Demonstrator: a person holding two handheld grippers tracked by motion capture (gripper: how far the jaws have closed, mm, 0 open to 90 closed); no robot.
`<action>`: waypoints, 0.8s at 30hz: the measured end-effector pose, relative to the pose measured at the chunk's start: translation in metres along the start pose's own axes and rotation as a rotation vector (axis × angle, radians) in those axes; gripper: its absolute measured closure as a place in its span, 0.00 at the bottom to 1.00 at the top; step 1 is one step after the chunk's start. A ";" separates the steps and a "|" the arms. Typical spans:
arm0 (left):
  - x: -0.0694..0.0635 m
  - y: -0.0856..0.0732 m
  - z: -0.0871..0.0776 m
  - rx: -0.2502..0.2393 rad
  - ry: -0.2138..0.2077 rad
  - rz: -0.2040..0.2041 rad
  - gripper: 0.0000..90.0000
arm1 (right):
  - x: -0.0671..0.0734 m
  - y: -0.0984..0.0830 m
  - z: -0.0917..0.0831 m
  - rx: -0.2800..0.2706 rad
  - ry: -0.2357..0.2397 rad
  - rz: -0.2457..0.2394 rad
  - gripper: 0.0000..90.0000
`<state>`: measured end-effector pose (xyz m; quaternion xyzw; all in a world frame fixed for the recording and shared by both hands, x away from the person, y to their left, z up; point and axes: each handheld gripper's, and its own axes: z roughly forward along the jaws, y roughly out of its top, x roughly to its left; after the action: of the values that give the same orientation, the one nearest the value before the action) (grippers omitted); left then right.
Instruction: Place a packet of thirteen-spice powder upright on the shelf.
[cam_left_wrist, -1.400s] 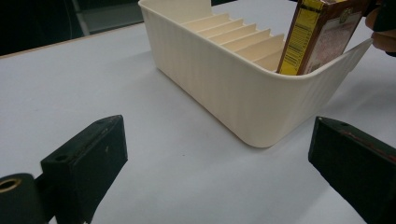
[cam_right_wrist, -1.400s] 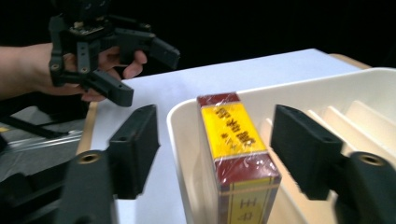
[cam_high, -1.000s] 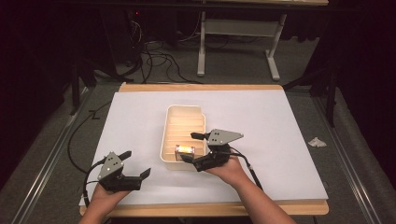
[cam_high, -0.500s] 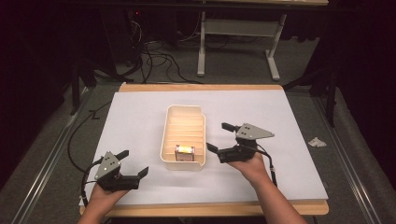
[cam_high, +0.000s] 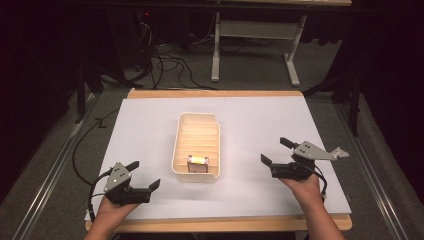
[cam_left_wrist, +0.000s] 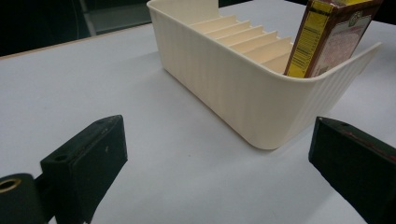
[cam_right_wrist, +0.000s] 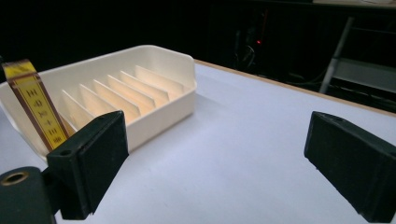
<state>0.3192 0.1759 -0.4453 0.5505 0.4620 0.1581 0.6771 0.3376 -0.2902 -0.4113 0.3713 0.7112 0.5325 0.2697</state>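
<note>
The right gripper (cam_high: 276, 154) hovers over the white bench (cam_high: 260, 125) with its fingers (cam_right_wrist: 91, 163) spread wide and nothing between them; they have just been opening. In the right gripper view the bare bench surface lies between the two fingers, and the cream slotted tray (cam_right_wrist: 159, 105) sits beyond and to the side of the left-hand finger, well apart from both. A small carton (cam_right_wrist: 39, 109), brown with a yellow edge, stands upright in the tray's end compartment, the one nearest the person, leaning slightly against the end wall.

The left gripper (cam_high: 146, 175) is held low at the near edge of the bench, its fingers (cam_left_wrist: 86, 161) likewise spread with nothing gripped. In the left gripper view the tray's rounded near corner (cam_left_wrist: 275, 116) lies ahead of the gap between the fingers, closer to the right-hand finger, not touching either. The carton (cam_left_wrist: 327, 37) rises above the tray rim just past that corner.

From the high view the tray (cam_high: 180, 155) lies between the two grippers, lengthwise away from the person, with the carton (cam_high: 198, 164) at its near end. Each gripper is held in a hand (cam_high: 300, 187) coming in from the bench's near edge.
</note>
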 end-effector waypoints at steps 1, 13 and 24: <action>0.000 0.000 0.000 -0.004 0.001 -0.002 0.05 | -0.001 -0.002 -0.003 0.005 -0.002 0.000 0.07; 0.001 -0.004 0.006 0.016 0.015 0.004 0.05 | -0.014 -0.028 -0.030 0.027 -0.072 0.052 0.08; 0.000 -0.006 0.007 0.021 0.009 0.002 0.05 | -0.014 -0.030 -0.029 0.023 -0.063 0.049 0.08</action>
<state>0.3237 0.1697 -0.4507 0.5572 0.4663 0.1563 0.6691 0.3164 -0.3226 -0.4322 0.4084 0.6990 0.5189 0.2746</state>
